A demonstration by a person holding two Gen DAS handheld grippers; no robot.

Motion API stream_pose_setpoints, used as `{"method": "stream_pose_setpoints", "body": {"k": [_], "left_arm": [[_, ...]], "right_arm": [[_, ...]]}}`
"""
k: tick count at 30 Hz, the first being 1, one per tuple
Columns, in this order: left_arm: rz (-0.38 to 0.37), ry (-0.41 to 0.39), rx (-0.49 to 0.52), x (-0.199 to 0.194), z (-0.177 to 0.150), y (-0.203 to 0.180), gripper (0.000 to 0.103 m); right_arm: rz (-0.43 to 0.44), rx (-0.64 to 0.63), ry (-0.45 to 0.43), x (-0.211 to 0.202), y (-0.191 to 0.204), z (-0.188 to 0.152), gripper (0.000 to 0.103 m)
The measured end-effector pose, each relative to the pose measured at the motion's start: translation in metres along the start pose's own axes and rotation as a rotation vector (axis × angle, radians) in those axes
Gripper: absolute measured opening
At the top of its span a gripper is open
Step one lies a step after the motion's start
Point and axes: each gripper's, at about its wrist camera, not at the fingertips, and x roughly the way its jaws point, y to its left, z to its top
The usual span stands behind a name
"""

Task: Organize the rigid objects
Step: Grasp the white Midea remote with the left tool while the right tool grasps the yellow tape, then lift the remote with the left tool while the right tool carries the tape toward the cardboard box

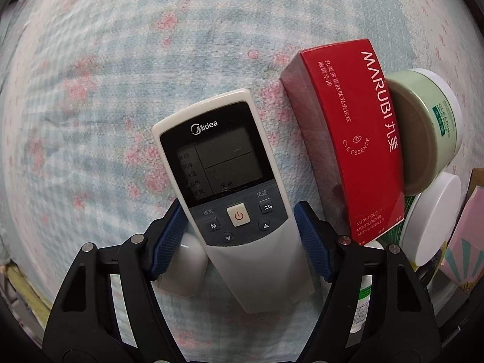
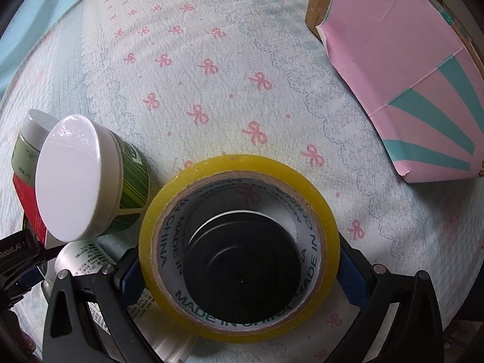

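Observation:
In the left wrist view my left gripper is shut on a white Midea remote control, its blue pads pressing both sides just below the buttons; the remote points away over the bedsheet. A red MARUBI box lies to its right, with a green jar and a white-lidded jar behind it. In the right wrist view my right gripper is shut on a yellow tape roll, held by its outer sides; a dark round object shows through its core.
A small white object lies under the left gripper's left finger. A white-lidded green jar lies on its side left of the tape, with a white bottle below it. A pink and teal box stands at the right.

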Motion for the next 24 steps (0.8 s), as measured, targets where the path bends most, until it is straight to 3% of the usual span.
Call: {"method": "stream_pose_setpoints", "body": {"k": [2,12,24], "left_arm": [[-0.013,-0.003,-0.024,0.001,0.001,0.014,0.064],[-0.079,-0.019,-0.082,-0.008,0.001,0.039,0.062],[-0.155,-0.079,-0.095,-0.057,-0.023,0.072,0.060]], "right_arm": [[-0.001,-0.011,-0.002,0.001,0.002,0.002,0.097],[-0.001,-0.028,-0.035,-0.012,-0.002,0.007,0.096],[0.021,-0.052,-0.106,-0.041,-0.007,-0.001,0.096]]}}
